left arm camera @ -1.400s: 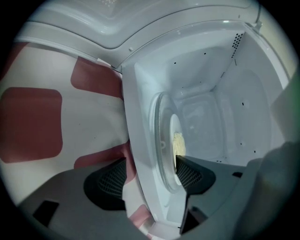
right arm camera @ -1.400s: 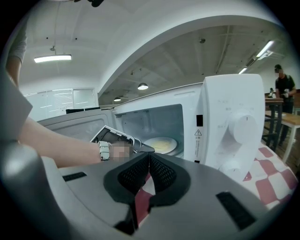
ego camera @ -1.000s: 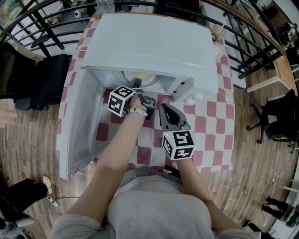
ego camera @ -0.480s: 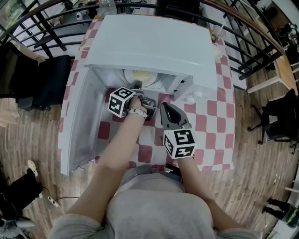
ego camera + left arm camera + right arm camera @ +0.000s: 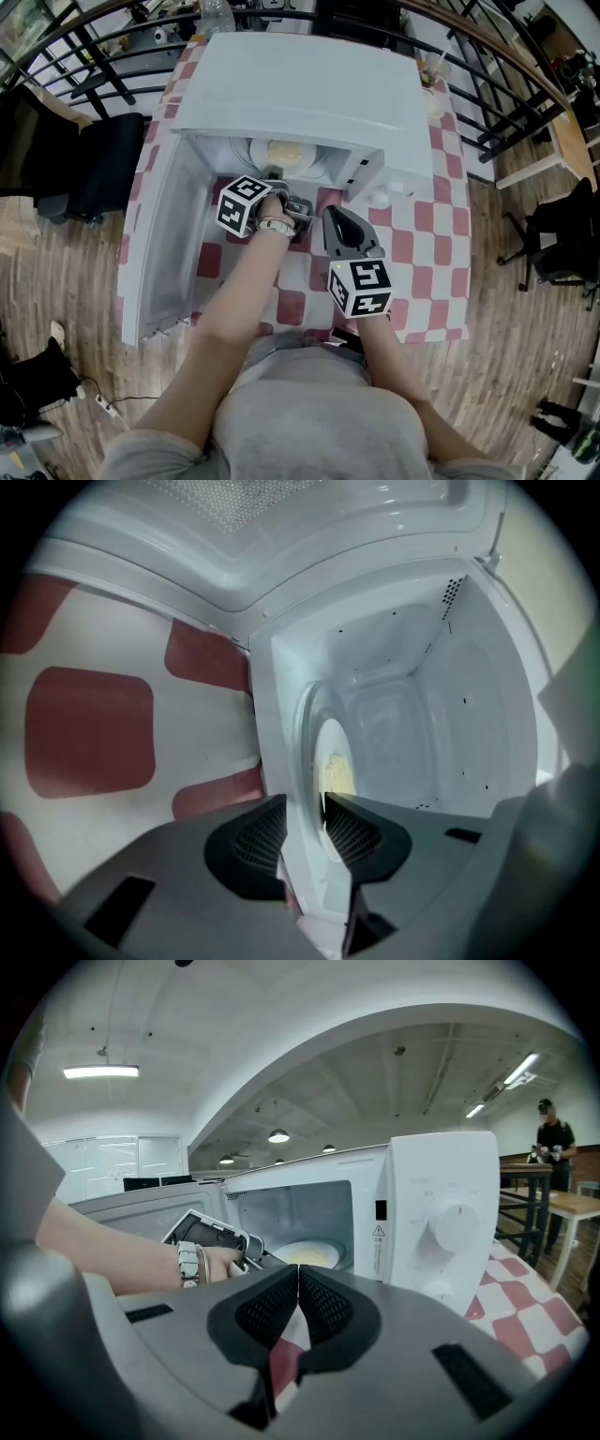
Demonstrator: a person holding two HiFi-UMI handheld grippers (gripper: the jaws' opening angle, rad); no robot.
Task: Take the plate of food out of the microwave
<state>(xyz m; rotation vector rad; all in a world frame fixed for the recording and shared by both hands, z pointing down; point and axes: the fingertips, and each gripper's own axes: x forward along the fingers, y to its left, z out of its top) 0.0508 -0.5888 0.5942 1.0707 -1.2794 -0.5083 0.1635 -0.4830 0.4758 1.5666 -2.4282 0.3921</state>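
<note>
The white microwave (image 5: 300, 94) stands on the checkered table with its door (image 5: 155, 244) swung open to the left. Inside it is a white plate (image 5: 286, 152) with pale yellow food (image 5: 336, 771), also seen in the right gripper view as the plate (image 5: 309, 1253). My left gripper (image 5: 275, 176) reaches into the opening. Its jaws are closing and its pads (image 5: 258, 841) lie against both faces of the plate's near rim (image 5: 302, 855). My right gripper (image 5: 331, 216) hovers over the table in front of the microwave, shut and empty (image 5: 298, 1302).
The control panel with its knob (image 5: 453, 1225) is on the microwave's right side. Red-and-white checkered cloth (image 5: 412, 248) covers the table. Black railings (image 5: 506, 84) and a dark chair (image 5: 94, 159) surround the table. A person (image 5: 553, 1138) stands far off at the right.
The view has shifted slightly, so more of the plate shows inside the microwave. Both grippers stay almost where they were.
</note>
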